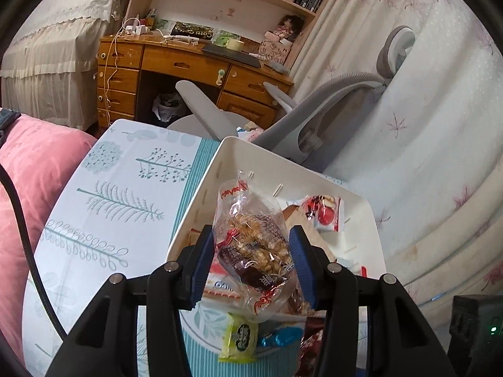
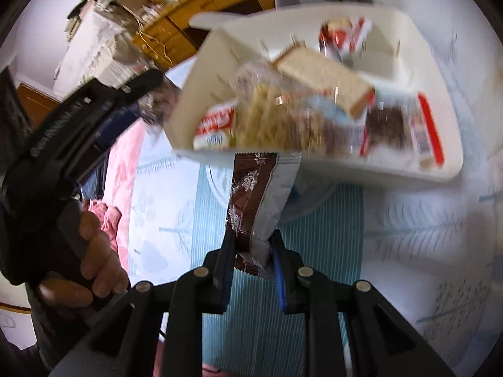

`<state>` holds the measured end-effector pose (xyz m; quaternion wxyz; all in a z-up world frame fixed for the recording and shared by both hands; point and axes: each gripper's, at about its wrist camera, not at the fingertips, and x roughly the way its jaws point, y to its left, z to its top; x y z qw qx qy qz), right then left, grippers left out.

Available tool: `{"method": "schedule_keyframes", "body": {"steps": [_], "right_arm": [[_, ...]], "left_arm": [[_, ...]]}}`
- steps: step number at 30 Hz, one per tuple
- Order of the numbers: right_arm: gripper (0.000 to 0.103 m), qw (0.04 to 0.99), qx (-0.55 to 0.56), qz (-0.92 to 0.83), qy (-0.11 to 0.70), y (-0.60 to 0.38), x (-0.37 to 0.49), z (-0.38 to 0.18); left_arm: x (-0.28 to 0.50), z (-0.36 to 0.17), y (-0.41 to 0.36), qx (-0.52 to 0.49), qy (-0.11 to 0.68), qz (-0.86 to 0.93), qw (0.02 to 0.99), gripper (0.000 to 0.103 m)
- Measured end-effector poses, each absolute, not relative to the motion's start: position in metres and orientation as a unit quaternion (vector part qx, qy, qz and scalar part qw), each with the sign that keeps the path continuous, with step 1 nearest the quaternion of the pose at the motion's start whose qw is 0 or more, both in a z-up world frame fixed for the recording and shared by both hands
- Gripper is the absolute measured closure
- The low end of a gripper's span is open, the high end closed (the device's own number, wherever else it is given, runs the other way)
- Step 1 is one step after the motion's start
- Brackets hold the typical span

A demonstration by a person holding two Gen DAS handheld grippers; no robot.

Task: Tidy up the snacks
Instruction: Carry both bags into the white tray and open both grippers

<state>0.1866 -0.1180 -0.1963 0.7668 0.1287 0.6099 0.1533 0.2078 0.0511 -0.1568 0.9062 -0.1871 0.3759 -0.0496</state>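
In the left wrist view my left gripper (image 1: 251, 260) is shut on a clear packet of nut brittle (image 1: 254, 242), which hangs above the near rim of the white basket (image 1: 201, 194). A red and white packet (image 1: 323, 213) lies inside the basket. A yellow-green packet (image 1: 240, 339) and a blue candy (image 1: 283, 336) lie on the patterned bedspread (image 1: 125, 194) below. In the right wrist view my right gripper (image 2: 253, 251) is shut on a brown and silver packet (image 2: 251, 201), just short of the white basket (image 2: 345, 169). The basket holds several snacks, among them a wafer (image 2: 327, 75). A hand (image 2: 94, 251) holds the left gripper (image 2: 94, 110) at the left.
A pink pillow (image 1: 34, 169) and a black cable (image 1: 22, 220) lie left of the bedspread. A grey office chair (image 1: 314, 116) and a wooden desk (image 1: 188, 66) stand behind the basket. A black box (image 1: 478, 330) sits at the lower right.
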Motion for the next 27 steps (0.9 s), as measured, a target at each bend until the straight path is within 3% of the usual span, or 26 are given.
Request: {"method": "schedule_keyframes", "body": {"steps": [14, 22, 25, 27], "right_arm": [[0.082, 0.842, 0.098, 0.130, 0.515, -0.148, 0.226, -0.168], [0.079, 0.849, 0.096, 0.103, 0.509, -0.165, 0.244, -0.179], [0.069, 0.845, 0.099, 0.106, 0.514, -0.167, 0.248, -0.182], [0.057, 0.846, 0.102, 0.106, 0.513, -0.168, 0.248, -0.183]], "left_arm": [[0.229, -0.171, 0.034, -0.186, 0.388, -0.057, 0.901, 0.055], [0.234, -0.177, 0.022, -0.178, 0.398, -0.058, 0.898, 0.056], [0.235, -0.178, 0.020, -0.180, 0.407, -0.052, 0.894, 0.052], [0.235, -0.179, 0.021, -0.181, 0.409, -0.049, 0.893, 0.051]]}}
